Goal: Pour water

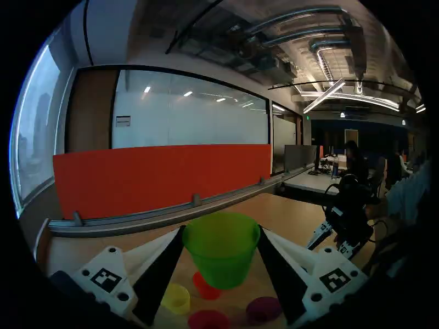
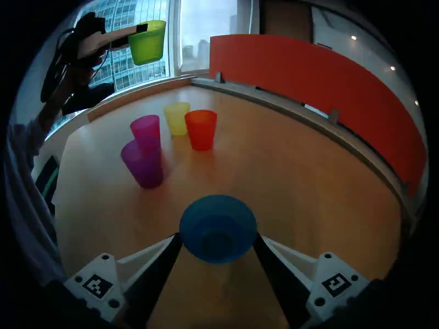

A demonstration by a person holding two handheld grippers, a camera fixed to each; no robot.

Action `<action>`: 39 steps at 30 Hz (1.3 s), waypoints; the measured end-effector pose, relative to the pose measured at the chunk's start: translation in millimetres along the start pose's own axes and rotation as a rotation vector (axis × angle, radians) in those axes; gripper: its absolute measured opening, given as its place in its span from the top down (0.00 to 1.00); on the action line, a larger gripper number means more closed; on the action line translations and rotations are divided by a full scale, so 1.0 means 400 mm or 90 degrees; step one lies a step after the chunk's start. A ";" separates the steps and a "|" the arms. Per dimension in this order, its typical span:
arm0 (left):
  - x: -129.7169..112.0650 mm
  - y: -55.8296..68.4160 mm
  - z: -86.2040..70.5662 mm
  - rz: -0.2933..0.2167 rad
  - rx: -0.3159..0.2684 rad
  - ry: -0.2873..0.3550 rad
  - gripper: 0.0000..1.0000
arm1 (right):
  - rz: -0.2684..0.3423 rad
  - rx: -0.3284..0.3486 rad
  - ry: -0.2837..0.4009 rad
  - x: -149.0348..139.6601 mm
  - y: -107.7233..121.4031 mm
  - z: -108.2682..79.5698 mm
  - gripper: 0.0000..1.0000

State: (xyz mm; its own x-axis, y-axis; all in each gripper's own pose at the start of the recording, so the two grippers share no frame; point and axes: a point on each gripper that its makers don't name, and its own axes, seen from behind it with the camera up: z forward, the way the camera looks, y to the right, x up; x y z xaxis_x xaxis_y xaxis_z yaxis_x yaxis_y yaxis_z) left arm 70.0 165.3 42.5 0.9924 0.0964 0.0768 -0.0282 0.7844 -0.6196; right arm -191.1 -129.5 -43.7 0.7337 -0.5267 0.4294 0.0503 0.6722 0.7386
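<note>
- Holding the green cup, the left gripper is clenched on it, one finger pressed to each side of its wall.
- Green cup: upright, mouth up, long axis vertical. It is lifted well clear of the table; the right gripper view puts it high near the window-side edge.
- Right gripper: closed on the blue cup, with a finger against either side.
- Blue cup: mouth turned toward the camera, long axis roughly along the fingers, held above bare wood at mid-table.
- Standing on the table, mouths up: yellow cup and orange cup just beside each other; farther purple cup and nearer purple cup close together, overlapping in view — contact cannot be told.
- Open room: broad bare wood from the cup group across to the orange partition, which runs along the far edge.
</note>
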 end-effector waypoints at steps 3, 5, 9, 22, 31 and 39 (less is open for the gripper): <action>-0.001 -0.003 -0.004 0.002 0.001 -0.001 0.10 | -0.001 0.002 0.001 0.006 -0.001 0.015 0.00; -0.002 -0.004 -0.006 0.003 0.002 -0.002 0.10 | -0.001 0.001 0.001 0.008 -0.001 0.022 0.00; -0.003 -0.006 -0.008 0.003 0.000 -0.005 0.10 | 0.001 0.001 0.004 0.010 0.001 0.030 0.01; -0.021 -0.004 -0.008 -0.003 -0.004 -0.013 0.10 | 0.002 0.000 0.018 0.008 0.004 0.029 0.09; -0.031 0.002 -0.003 -0.005 -0.006 -0.016 0.10 | 0.016 -0.005 0.065 0.054 0.012 0.008 0.09; -0.029 0.008 -0.003 -0.006 -0.007 -0.016 0.10 | 0.017 -0.020 0.143 0.165 0.039 -0.042 0.09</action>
State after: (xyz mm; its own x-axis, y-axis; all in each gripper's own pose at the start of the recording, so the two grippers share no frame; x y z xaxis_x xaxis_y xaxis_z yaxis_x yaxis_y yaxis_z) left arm 58.4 166.0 38.5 0.9893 0.1041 0.1022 -0.0171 0.7783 -0.6277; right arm -130.6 -144.8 -12.5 0.8669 -0.3825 0.3195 0.0476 0.7017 0.7109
